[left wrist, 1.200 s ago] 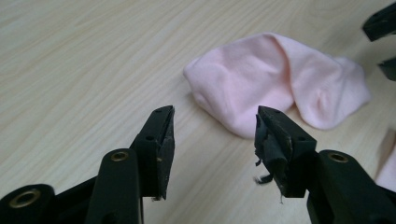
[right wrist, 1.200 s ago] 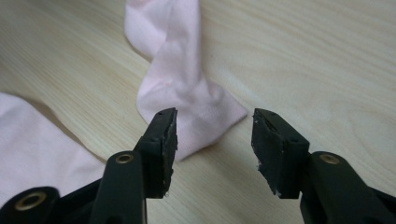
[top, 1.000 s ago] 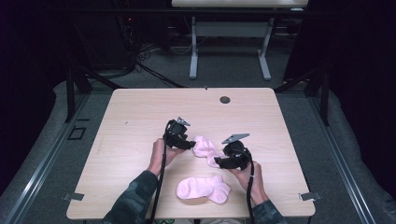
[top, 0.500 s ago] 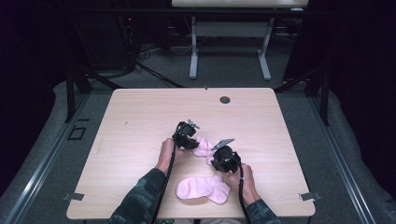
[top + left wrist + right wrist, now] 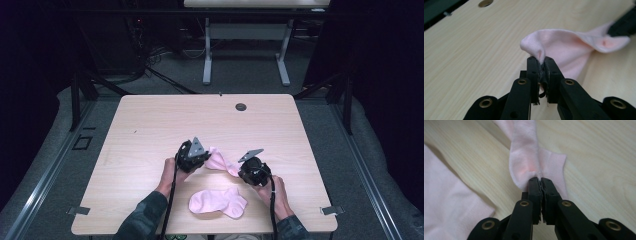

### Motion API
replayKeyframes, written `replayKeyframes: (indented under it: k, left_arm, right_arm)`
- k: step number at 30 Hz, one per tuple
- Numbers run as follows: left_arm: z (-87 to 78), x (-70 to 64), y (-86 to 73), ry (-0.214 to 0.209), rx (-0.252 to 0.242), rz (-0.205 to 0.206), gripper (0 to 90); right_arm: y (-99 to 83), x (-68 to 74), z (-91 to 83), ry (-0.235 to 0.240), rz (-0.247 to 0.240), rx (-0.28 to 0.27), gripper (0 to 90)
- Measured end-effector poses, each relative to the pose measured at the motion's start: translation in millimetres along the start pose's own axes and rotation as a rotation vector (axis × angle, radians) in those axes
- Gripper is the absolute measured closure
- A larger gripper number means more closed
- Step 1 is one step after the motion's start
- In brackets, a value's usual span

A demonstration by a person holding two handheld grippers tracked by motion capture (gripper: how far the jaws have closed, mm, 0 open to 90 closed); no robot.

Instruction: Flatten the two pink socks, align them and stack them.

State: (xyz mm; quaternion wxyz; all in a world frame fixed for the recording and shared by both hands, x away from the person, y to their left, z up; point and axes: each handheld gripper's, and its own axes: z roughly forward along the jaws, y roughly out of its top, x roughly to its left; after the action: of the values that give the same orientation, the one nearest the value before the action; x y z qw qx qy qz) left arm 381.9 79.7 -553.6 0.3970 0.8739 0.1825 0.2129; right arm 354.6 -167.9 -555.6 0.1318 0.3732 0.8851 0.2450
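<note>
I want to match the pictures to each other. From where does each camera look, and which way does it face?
High view: above the person's side, facing forward and down on the table; forearms, hands, both grippers show.
Left gripper view: rides the left gripper, looking along its jaws, shut on the held sock.
Right gripper view: rides the right gripper, jaws shut on that sock's other end; flat sock beside.
Shared: the held sock shows in all three.

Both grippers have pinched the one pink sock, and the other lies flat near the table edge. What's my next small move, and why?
Probably carry the held sock toward you and lower it over the flat sock. The left gripper and right gripper are each shut on an end of it, it hangs stretched between them above the table, and its mate lies just nearer the person, so pairing looks like the likely aim.
</note>
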Motion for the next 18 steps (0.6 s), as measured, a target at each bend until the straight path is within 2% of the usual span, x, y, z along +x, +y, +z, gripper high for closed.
replayKeyframes:
  k: [3,7,10,11,12,13,15,18]
  left_arm:
    - [-6.7,-10.2,-8.4,-0.036,0.027,0.017,82.4]
    - [-14.8,-16.4,-18.2,-0.113,0.071,-0.01,77.9]
    - [-24.1,-21.2,-22.4,-0.16,0.09,-0.011,73.9]
    - [-27.3,-22.2,-23.8,-0.164,0.102,-0.012,71.8]
    - [-30.1,-21.7,-24.9,-0.184,0.11,-0.02,70.7]
    - [-34.1,-21.3,-26.9,-0.206,0.113,-0.042,69.0]
    - [-42.5,-19.5,-31.5,-0.229,0.107,-0.083,65.8]
    - [-54.3,-14.5,-35.6,-0.228,0.088,-0.167,60.6]
  right_arm:
    - [-3.7,0.1,1.3,0.015,-0.008,0.013,86.6]
    - [-6.0,-1.1,0.5,0.034,-0.005,0.009,86.1]
    - [-6.7,-2.6,-0.2,0.034,-0.012,0.018,84.9]
    - [-6.8,-3.0,-0.6,0.034,-0.014,0.024,84.5]
    - [-7.2,-2.7,-0.3,0.036,-0.002,0.014,83.4]
    - [-7.5,-3.4,-0.9,0.024,-0.01,0.023,82.4]
    - [-9.2,-4.6,-1.3,0.03,-0.006,0.016,79.8]
    - [-10.7,-5.3,-2.2,0.044,0.009,0.014,75.0]
